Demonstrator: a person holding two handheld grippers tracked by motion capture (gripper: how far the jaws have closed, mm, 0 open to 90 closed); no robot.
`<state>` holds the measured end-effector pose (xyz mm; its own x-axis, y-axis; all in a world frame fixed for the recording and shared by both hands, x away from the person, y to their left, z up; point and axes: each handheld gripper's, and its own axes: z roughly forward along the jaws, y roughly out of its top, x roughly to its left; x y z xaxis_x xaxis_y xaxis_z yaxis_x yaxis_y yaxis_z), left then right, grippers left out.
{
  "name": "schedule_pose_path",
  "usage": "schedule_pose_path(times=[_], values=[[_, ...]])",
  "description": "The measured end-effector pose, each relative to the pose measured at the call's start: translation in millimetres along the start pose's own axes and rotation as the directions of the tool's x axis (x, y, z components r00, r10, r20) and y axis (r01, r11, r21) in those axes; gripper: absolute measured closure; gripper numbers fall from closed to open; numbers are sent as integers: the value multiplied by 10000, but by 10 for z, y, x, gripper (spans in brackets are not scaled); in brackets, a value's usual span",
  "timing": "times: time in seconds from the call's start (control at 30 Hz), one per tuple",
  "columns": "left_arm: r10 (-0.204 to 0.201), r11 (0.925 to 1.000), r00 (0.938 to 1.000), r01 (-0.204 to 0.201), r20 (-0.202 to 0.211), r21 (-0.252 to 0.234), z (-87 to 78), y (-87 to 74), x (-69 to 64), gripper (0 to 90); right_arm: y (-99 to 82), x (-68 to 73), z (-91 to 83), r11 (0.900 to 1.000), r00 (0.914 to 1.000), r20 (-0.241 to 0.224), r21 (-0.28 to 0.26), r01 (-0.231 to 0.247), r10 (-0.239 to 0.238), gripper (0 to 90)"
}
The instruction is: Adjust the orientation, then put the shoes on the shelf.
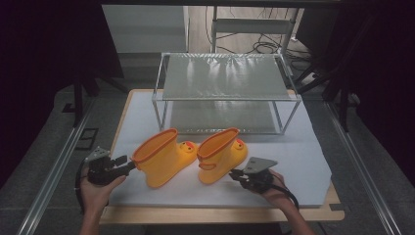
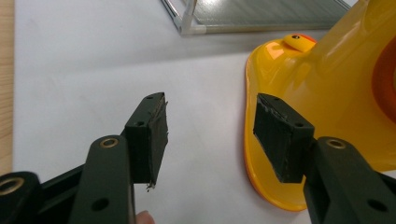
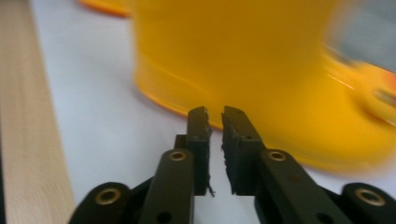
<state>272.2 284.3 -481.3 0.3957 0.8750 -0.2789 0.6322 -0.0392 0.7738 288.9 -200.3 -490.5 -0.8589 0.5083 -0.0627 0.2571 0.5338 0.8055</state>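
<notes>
Boots (image 1: 193, 159) stand side by side; my left gripper (image 1: 128, 163) gapes wide beside one, my right gripper (image 1: 234, 173) barely parted, both empty.

Table (image 1: 220, 214): a wooden top is seen, its pale edge left bare along the near side and at the corners.
Sheet (image 1: 298, 161): a white sheet is spread over most of the table.
Rack (image 1: 225, 93): a two-level metal-framed rack is stood on the far part of the sheet.
Left boot (image 1: 164, 157): a yellow boot with an orange rim is laid on the sheet in front of the rack, tilted, its opening turned left.
Right boot (image 1: 221, 154): a matching boot is set just beside the left one, likewise tilted.
</notes>
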Motion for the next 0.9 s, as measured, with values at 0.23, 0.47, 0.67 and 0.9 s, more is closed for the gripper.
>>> schedule_pose_path(times=[0.23, 0.47, 0.67, 0.9], values=[[-3, 10000, 10000, 3, 11, -32, -4, 7, -14, 450, -413, -451, -449, 9717, 9638, 1273, -611, -2281, 2343, 555], [-11, 10000, 10000, 11, -1, -63, -5, 9, -18, 450, -528, -597, -490, 9490, 9337, 1698, -612, -3094, 3153, 471], [57, 9999, 9999, -59, 141, 83, -23, 32, -32, 451, -527, -596, -491, 9445, 9299, 1663, -689, -3211, 3282, 433], [-82, 9999, 9950, 75, 1000, 74, -216, 199, 44, 446, -527, -605, -497, 9416, 9284, 1580, -702, -3293, 3364, 411]])
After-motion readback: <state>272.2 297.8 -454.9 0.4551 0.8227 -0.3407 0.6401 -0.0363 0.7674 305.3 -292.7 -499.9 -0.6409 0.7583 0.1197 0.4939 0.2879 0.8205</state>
